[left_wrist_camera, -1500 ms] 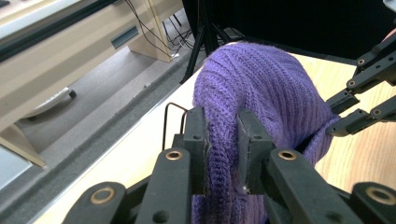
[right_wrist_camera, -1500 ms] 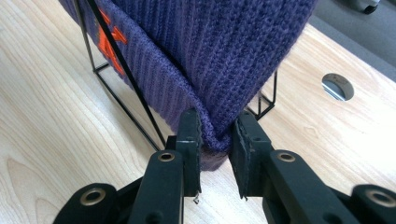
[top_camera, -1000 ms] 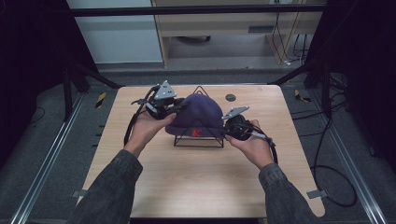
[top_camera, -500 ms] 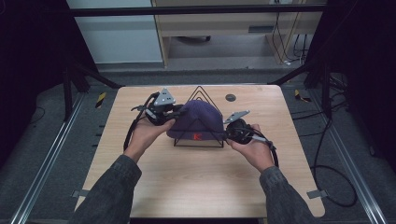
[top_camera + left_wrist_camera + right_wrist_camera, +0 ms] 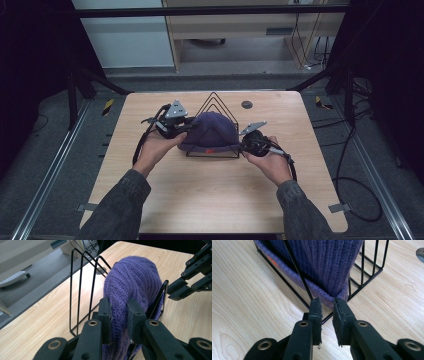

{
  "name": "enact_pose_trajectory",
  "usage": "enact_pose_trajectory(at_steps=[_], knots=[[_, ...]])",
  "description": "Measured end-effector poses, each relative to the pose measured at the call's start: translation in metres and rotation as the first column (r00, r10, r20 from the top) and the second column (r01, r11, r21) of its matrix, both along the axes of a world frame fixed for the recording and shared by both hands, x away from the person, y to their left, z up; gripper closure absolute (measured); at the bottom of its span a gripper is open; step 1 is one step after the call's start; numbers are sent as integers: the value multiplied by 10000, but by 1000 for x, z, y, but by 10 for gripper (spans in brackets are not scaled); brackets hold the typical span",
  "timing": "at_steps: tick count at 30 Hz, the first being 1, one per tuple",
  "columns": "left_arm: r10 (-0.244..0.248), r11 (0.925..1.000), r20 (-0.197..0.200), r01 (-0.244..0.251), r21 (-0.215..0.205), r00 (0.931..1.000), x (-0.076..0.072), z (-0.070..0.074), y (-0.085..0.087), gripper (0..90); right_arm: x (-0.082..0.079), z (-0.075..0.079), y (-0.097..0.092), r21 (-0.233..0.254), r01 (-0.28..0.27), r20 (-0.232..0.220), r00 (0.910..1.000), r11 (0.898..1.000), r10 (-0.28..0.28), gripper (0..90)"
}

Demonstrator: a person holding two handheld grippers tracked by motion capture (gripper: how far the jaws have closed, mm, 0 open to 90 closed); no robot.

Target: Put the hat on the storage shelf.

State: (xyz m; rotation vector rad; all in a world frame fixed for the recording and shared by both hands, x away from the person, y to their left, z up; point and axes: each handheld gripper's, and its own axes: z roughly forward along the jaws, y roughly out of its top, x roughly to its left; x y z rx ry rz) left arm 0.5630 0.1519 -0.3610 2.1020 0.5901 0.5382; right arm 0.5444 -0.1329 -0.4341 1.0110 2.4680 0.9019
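A purple knitted beanie (image 5: 212, 131) is draped over a black wire triangular rack (image 5: 215, 99) in the middle of the wooden table (image 5: 200, 195). My left gripper (image 5: 182, 129) is at the hat's left side. In the left gripper view my left gripper (image 5: 118, 307) is shut on a fold of the beanie (image 5: 135, 280), beside the rack's wires (image 5: 81, 285). My right gripper (image 5: 243, 145) is at the hat's right lower edge. In the right gripper view my right gripper (image 5: 327, 305) has its jaws slightly apart, open, just short of the beanie's rim (image 5: 322, 293), with bare wood showing between them.
A small dark round disc (image 5: 246, 104) lies on the table behind the rack to the right. Cables trail from both grippers across the table. Bare wood extends in front of the rack toward the near edge.
The beanie has come down from above the rack and now sits lower over its wires. Both hands have dropped with it; the right gripper's jaws now stand off the rim.
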Motion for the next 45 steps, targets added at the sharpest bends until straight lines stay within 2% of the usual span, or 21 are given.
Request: enact_pose_trajectory(at_steps=[18, 24, 38, 45], knots=[[103, 9999, -70, -103, 131, 9999, 0, -6, 0, 701, 0, -1, 0, -9, -9, -88, 10000, 10000, 9, 795], [151, 9999, -126, -151, -43, 9998, -1, -11, 4, 681, 0, -2, -2, -63, 31, -96, 9999, 10000, -32, 784], [174, 9998, 6, -173, -60, 9998, -10, -8, 10, 655, -9, -6, -11, 34, 267, -170, 9995, 9996, -266, 759], [304, 9991, 98, -301, -299, 9995, -18, 0, 19, 650, -14, -7, -17, 101, 298, -143, 9995, 9995, -296, 753]])
